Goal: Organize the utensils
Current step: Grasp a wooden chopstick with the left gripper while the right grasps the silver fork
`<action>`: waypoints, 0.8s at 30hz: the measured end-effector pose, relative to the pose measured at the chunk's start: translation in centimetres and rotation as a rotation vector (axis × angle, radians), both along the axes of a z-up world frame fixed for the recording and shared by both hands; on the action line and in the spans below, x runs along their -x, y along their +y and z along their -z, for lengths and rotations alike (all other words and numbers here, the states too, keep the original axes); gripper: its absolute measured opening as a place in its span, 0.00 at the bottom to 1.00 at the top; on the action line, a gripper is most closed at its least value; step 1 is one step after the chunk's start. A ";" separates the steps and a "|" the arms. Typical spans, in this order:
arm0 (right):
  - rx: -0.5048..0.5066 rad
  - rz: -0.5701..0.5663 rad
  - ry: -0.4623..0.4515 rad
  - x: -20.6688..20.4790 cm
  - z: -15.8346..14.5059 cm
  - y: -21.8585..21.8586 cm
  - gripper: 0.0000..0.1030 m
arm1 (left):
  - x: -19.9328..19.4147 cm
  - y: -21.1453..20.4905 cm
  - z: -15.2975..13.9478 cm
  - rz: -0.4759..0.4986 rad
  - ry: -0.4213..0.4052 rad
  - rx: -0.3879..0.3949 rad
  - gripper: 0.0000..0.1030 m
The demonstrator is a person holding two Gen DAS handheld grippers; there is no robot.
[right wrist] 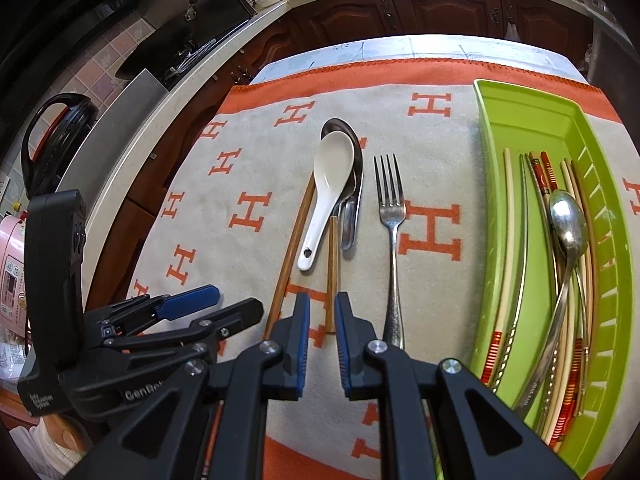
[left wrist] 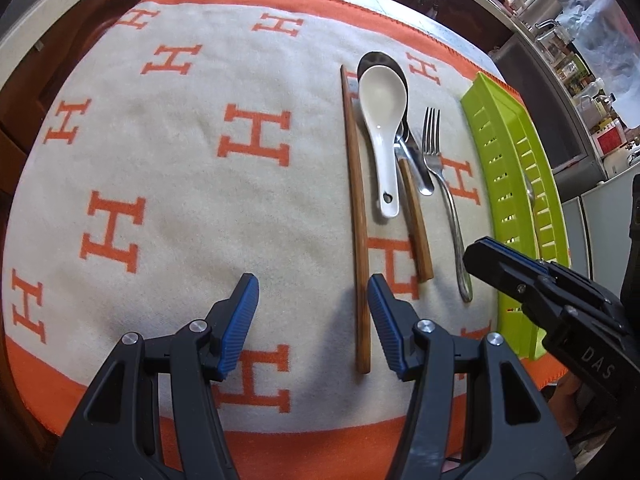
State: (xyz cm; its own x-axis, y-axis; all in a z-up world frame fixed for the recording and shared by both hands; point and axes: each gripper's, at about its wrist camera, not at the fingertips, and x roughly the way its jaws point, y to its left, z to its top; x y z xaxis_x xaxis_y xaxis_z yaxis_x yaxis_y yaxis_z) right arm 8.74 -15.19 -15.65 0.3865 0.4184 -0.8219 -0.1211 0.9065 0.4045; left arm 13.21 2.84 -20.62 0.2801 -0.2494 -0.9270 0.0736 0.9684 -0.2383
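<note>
Left claw [left wrist: 313, 322] spread and empty, right claw [right wrist: 322, 344] nearly pressed together, empty, we count two chopsticks [left wrist: 357, 216], white spoon [left wrist: 382, 120], fork [left wrist: 438, 168] on H-lettered blanket [left wrist: 160, 160], more in tray [right wrist: 532, 128].

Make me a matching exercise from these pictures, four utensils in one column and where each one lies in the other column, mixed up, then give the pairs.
Things:
1. white ceramic spoon
2. fork
3. long wooden chopstick
4. long-handled metal spoon

Places:
A. inside the green tray, on the chopsticks
B. on the blanket, leftmost of the utensil row
C. resting on top of a metal spoon's bowl
D. alone on the blanket, nearest the tray

Pairs: 1-C, 2-D, 3-B, 4-A
</note>
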 end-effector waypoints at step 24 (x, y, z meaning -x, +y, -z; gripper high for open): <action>-0.033 0.065 0.023 -0.8 1.4 -2.3 0.12 | -3.7 -6.9 0.9 0.155 0.046 -0.260 0.52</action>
State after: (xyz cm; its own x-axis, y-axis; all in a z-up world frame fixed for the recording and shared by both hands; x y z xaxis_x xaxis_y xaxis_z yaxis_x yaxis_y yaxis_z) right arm 9.58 -17.45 -17.00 0.3948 0.4202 -0.8171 -0.0528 0.8982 0.4364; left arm 16.89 -4.10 -21.48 0.2133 -0.0382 -0.9762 0.2205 0.9753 0.0100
